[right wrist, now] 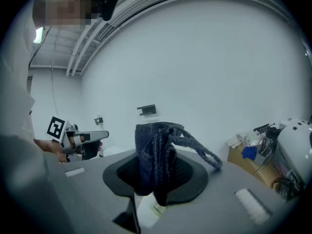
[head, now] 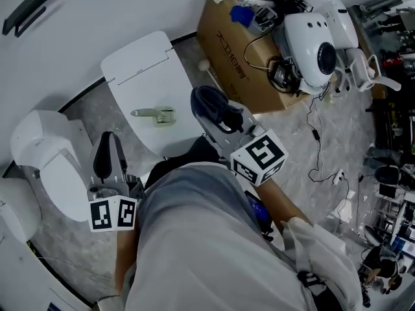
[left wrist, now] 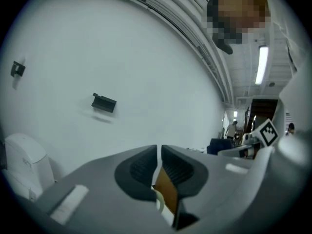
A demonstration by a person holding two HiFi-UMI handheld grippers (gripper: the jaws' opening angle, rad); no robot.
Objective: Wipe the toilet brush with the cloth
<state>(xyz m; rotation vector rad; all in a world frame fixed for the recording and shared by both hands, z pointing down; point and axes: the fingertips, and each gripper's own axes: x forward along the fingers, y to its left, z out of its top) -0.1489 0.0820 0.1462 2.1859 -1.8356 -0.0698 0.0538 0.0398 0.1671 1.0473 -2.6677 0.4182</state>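
A pale green toilet brush (head: 155,115) lies flat on the white toilet lid (head: 139,67), handle pointing left. My right gripper (head: 209,103) is just right of the brush and shut on a dark blue knitted cloth (right wrist: 157,152). The cloth bunches up between its jaws and a loop hangs off to the right. In the head view the cloth (head: 211,101) shows as a dark bundle at the lid's right edge. My left gripper (head: 107,155) hovers below and left of the brush, its black jaws pressed together with nothing held. In the left gripper view the left gripper (left wrist: 159,167) points at the bare white wall.
A white bin (head: 45,164) stands left of the toilet. Behind it on the right are a cardboard box (head: 230,50) and white rounded equipment (head: 318,44), with cables (head: 318,141) trailing over the grey floor. A black bracket (head: 26,8) is fixed on the wall.
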